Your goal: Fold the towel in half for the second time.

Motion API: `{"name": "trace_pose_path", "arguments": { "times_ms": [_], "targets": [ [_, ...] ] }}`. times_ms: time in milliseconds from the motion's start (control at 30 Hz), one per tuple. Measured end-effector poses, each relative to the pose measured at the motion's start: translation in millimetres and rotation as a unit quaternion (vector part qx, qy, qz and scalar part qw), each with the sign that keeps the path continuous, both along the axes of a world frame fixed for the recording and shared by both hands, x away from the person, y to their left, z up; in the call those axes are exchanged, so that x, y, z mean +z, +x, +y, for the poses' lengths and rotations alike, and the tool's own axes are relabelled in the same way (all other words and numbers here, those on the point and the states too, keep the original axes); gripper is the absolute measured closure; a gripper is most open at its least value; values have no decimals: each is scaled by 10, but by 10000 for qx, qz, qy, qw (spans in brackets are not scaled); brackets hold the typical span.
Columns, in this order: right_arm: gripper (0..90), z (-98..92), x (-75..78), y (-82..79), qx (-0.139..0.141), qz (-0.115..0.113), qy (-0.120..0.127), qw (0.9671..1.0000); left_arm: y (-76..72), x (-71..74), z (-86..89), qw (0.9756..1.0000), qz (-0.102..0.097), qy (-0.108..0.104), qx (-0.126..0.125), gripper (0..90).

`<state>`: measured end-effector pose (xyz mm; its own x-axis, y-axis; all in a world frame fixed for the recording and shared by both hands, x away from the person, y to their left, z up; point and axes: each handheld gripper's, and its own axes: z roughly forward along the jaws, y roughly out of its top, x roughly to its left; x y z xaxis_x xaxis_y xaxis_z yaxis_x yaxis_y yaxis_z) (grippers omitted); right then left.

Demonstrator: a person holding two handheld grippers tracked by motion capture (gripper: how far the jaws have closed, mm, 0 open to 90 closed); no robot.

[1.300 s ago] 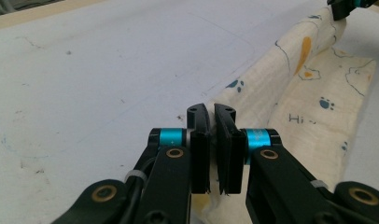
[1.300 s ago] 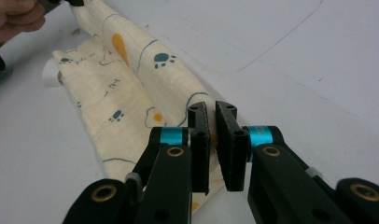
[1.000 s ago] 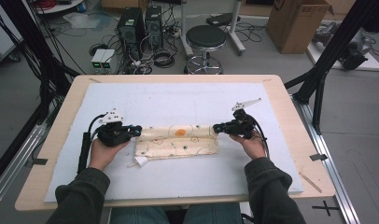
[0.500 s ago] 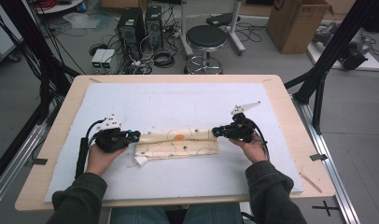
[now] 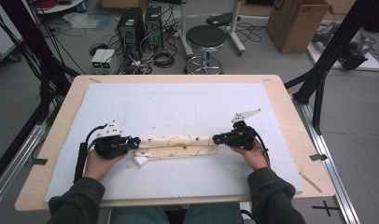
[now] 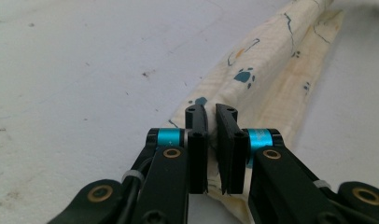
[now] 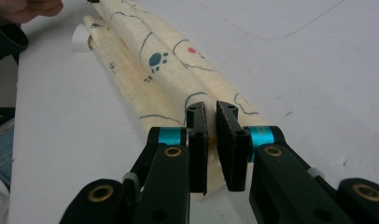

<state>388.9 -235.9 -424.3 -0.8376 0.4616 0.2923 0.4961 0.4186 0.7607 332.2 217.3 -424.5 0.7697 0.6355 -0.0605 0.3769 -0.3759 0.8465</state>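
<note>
Near edge, high view: two dark sleeves (image 5: 80, 205) come in from the bottom; each hand holds a gripper low over the white mat (image 5: 178, 107); left hand (image 5: 100, 162) at the left, right hand (image 5: 254, 156) at the right.

Left gripper (image 5: 134, 141): jaws nearly together, pinched on the left end of the cloth (image 5: 178, 145); in the left gripper view the gripper (image 6: 211, 144) has the cloth (image 6: 267, 70) edge caught in the narrow gap between the pads; the fabric runs up and away to the right from there.

Right gripper (image 5: 217, 138): jaws likewise narrow, clamped on the right end of the cloth; in the right gripper view the gripper (image 7: 211, 144) grips the near tip of the cloth (image 7: 155, 60), which stretches away to the upper left toward the other hand (image 7: 31, 9).

Cloth: cream, printed with blue paw marks and thin outlines, an orange spot near its middle; gathered into a long narrow band lying across the mat, between the two grippers, on the near half of the table (image 5: 290, 102); a small white tag (image 5: 141, 161) sticks out just below its left end.

Farther off: bare mat up to the far edge of the table; beyond it on the floor a black stool (image 5: 206, 39), computer cases (image 5: 140, 23) with tangled cables, a cardboard box (image 5: 295, 21) at the upper right.
</note>
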Motion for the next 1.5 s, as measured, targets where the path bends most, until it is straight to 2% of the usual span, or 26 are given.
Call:
{"name": "trace_pose_path", "arguments": {
  "times_ms": [100,233,300,700,767,833,1033,1167,1333,1500],
  "targets": [
    [827,-4,-21,-35,29,29,-23,10000,-29,19,-14,9999,-54,86,-82,828],
    [825,-9,-35,-87,42,70,-61,9999,-60,19,-33,9995,-8,265,-172,828],
    [825,-14,-40,-102,87,6,-66,9999,-79,27,-43,9992,-31,319,-221,826],
    [818,-48,-77,-208,115,12,-91,9999,-163,21,-83,9979,-20,541,-359,821],
    [816,-47,-86,-217,129,-4,-80,9999,-192,-3,-69,9984,-68,475,-308,821],
    [815,-47,-91,-230,137,14,-87,9999,-218,-48,-43,9987,-30,431,-274,821],
    [806,-10,-118,-265,225,31,-221,9995,-237,-84,1,9989,26,408,-235,815],
    [804,-14,-149,-295,216,54,-252,9994,-261,-129,4,9986,71,428,-297,789],
    [742,-32,-159,-318,179,78,-175,9997,-270,-139,25,9989,194,321,-277,682],
    [621,-34,-135,-341,153,15,-24,9999,-303,-95,40,9993,164,168,-288,554]
  ]
}}
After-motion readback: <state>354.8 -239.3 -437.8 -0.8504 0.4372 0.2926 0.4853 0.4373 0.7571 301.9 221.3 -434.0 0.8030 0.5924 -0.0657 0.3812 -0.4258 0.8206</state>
